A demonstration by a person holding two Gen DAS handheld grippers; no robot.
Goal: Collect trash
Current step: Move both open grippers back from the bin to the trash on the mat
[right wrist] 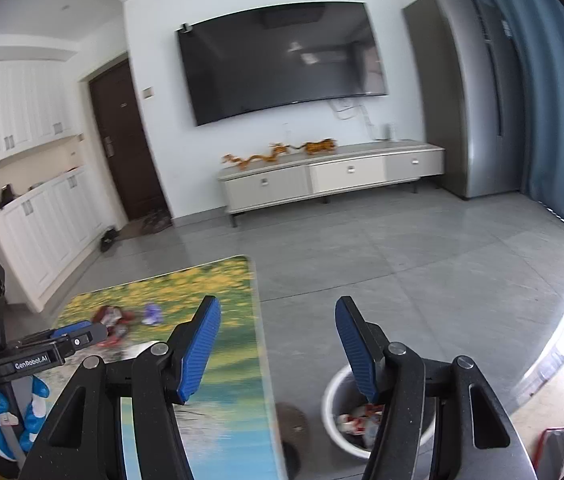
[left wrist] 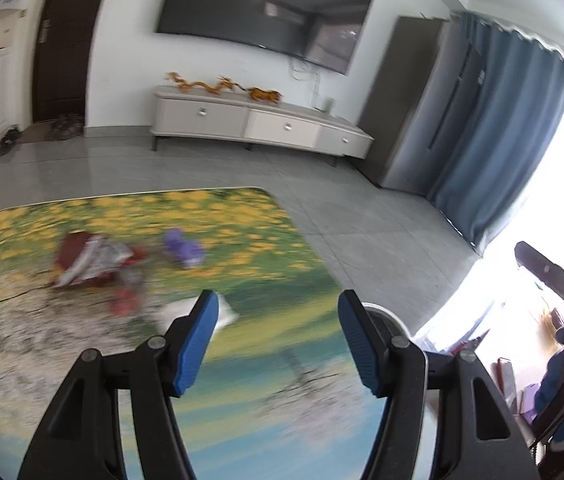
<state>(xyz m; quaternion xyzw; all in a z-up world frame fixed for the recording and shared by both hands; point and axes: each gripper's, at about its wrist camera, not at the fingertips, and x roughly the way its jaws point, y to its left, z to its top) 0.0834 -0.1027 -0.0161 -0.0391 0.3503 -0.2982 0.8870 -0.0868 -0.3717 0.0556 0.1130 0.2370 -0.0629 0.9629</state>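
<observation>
Left claw [left wrist: 278, 312]: blue-padded fingers spread wide, nothing between them; held above the flower-and-water printed tabletop [left wrist: 242, 380].

Right claw [right wrist: 276, 320]: likewise spread and empty; held past the tabletop's edge, above the white round plastic waste bin [right wrist: 332, 400] on the grey tiled floor [right wrist: 422, 272].

Collected: red-and-white crumpled wrappers [right wrist: 356, 422] already lie inside the bin, partly hidden by the right claw.

Outstanding, all on the tabletop and blurred:
- red-and-silver crumpled foil snack bag [left wrist: 90, 260], far left;
- small red scrap [left wrist: 124, 300], just before the bag;
- purple crumpled wrapper [left wrist: 184, 250], right of the bag and apart from it;
- white crumpled paper [left wrist: 202, 312], nearest the left claw, part hidden behind its left finger.

Assessment: task partly done. Four pieces appear left to lift and carry to the bin; the white paper looks the handiest next pick.
</observation>
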